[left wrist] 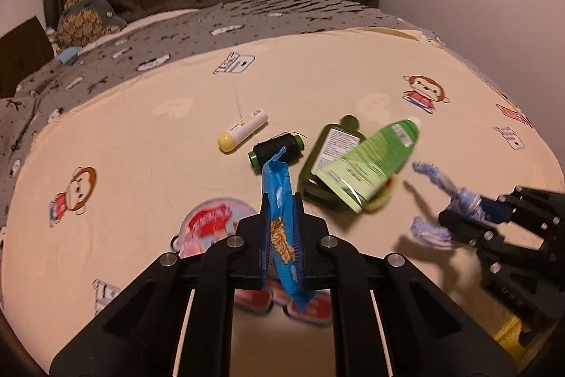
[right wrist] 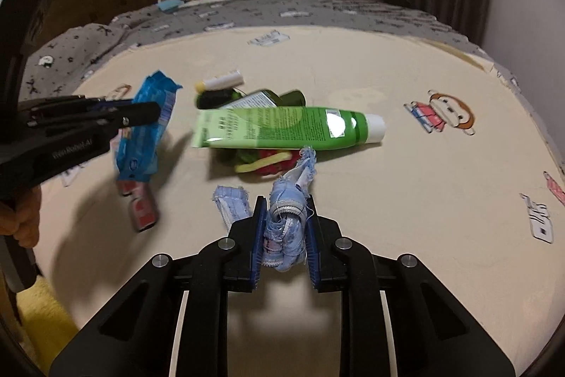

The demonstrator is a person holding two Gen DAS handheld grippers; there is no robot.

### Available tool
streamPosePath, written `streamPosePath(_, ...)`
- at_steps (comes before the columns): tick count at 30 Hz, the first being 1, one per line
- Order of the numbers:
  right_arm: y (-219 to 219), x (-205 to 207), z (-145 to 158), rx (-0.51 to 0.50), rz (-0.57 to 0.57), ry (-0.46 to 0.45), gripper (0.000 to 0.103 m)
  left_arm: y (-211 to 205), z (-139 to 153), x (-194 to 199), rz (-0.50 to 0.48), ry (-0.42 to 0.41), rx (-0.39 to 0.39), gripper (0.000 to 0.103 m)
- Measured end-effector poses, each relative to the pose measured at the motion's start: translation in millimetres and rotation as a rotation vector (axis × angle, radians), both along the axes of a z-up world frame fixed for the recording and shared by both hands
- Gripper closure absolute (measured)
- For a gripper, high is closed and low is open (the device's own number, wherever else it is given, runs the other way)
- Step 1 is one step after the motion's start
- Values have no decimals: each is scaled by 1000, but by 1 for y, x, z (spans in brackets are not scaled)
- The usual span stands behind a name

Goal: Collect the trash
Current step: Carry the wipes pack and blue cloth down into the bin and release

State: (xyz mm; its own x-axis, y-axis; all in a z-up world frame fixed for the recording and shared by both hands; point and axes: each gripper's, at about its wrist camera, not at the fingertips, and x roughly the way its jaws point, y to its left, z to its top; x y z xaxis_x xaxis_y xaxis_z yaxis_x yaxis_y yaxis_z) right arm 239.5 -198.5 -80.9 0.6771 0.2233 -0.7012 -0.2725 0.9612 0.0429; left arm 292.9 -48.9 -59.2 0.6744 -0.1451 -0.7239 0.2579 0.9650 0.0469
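The left gripper [left wrist: 280, 235] has its fingers clamped on a blue snack wrapper [left wrist: 280, 218]. The right gripper [right wrist: 284, 232] has its fingers closed around a bunched pale-blue frayed fabric scrap [right wrist: 286, 221]. Both items are held clear of the bed sheet [right wrist: 388, 200], above its near edge.

Orientation of held items:
- The wrapper's long axis runs along the left fingers. One end projects forward toward the far side; the other hangs below the fingers on the near side.
- In the right wrist view the same wrapper [right wrist: 148, 122] hangs tilted, its upper end far and its lower end near.
- The scrap has no clear long axis. One frayed tail points far and another trails to the left.

Items remaining on the bed, just beyond the fingers:
- A green tube [right wrist: 282, 128] lying left to right, white cap to the right, resting across a dark green bottle [left wrist: 328, 158].
- A black thread spool [left wrist: 277, 149] and a white stick with a yellow cap [left wrist: 243, 129], both to the left of the bottle.
- A red and yellow object [right wrist: 268, 165] partly hidden under the tube.

Risk assessment:
- The wrapper is thin and slick. It is gripped mid-length, so it may slide out if the gripper tilts or swings.
- The loose tails of the scrap may snag the tube or drag over the pile.
- The two grippers are near each other; a crossing move may cause contact.
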Motion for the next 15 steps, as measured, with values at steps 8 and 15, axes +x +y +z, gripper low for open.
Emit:
streamPosePath(8, -12, -66, 31, 42, 14, -61, 81, 4, 26, -82, -44, -57, -53, 94)
streamPosePath(15, -13, -133, 26, 45, 54, -70, 81, 0, 26, -158, -112, -75, -92, 94)
